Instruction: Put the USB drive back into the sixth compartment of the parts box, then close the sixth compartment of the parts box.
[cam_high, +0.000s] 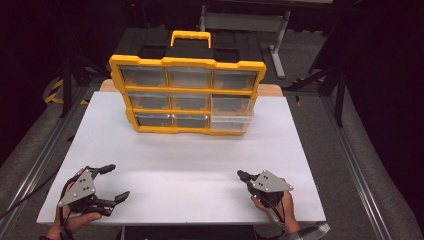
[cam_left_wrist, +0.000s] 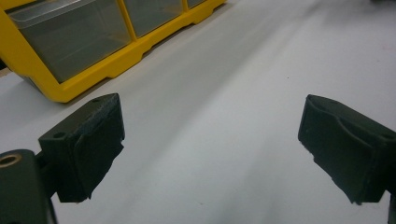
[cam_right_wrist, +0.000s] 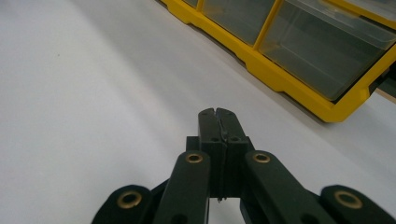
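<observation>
A yellow organizer (cam_high: 187, 95) with clear drawers in three rows stands upright at the back of the white table (cam_high: 180, 165). Its bottom right drawer (cam_high: 231, 122) sticks out a little from the frame. My left gripper (cam_high: 114, 182) rests near the front left corner, jaws wide open with nothing between them; its pads (cam_left_wrist: 88, 144) frame bare table in the left gripper view, with the organizer (cam_left_wrist: 70, 46) farther off. My right gripper (cam_high: 241, 175) sits near the front right, jaws pressed together and empty. The right gripper (cam_right_wrist: 218, 116) points toward the organizer's lower corner (cam_right_wrist: 327, 112).
A black frame and metal stand legs (cam_high: 280, 45) are behind the table. Grey floor and rails run along both sides. A wide stretch of bare white tabletop lies between the grippers and the organizer.
</observation>
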